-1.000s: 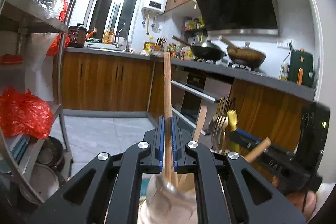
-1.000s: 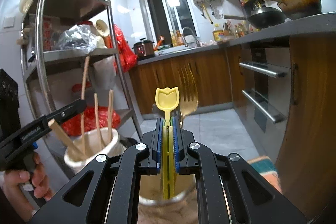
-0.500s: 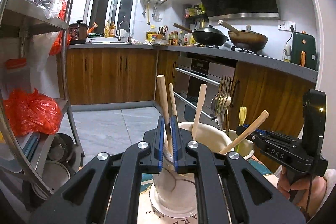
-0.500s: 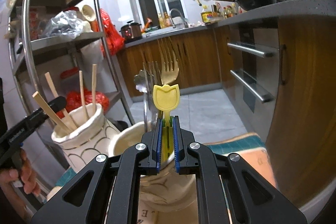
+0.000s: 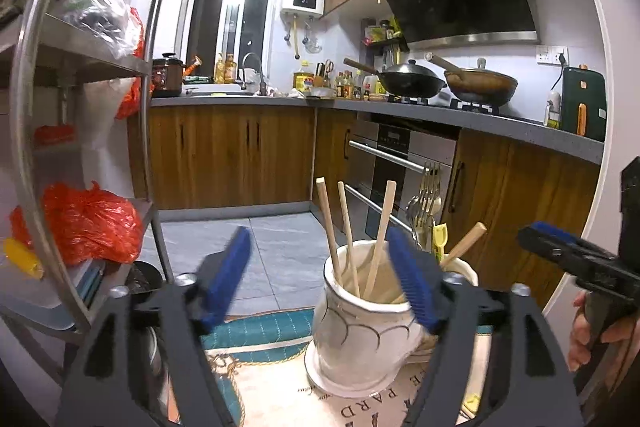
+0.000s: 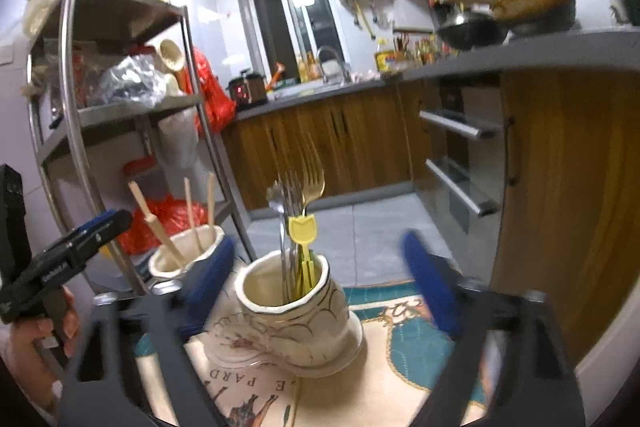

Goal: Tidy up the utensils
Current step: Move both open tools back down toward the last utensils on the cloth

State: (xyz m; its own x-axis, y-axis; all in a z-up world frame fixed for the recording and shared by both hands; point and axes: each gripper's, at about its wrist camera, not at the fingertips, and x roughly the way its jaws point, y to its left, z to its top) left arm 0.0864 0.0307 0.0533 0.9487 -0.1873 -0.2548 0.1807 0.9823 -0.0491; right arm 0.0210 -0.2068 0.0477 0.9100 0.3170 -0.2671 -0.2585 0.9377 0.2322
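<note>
L gripper (image 5: 320, 279) jaws opening wide, nothing gripped; the chopstick jar (image 5: 360, 331) w/ wooden chopsticks (image 5: 378, 231) stands just ahead, by its right pad. R gripper (image 6: 320, 279) jaws also opening, empty, w/ the cutlery jar (image 6: 296, 315) between them, untouched. That jar holds forks (image 6: 308, 175) & a yellow utensil (image 6: 303, 233), and sits right of the chopstick jar on a patterned mat (image 6: 400, 359).

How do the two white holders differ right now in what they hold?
The chopstick holder carries only wooden sticks, splayed apart. The cutlery holder carries metal forks and a yellow plastic piece, bunched together upright. Both are cream ceramic with dark curved lines, standing side by side on the printed mat.
</note>
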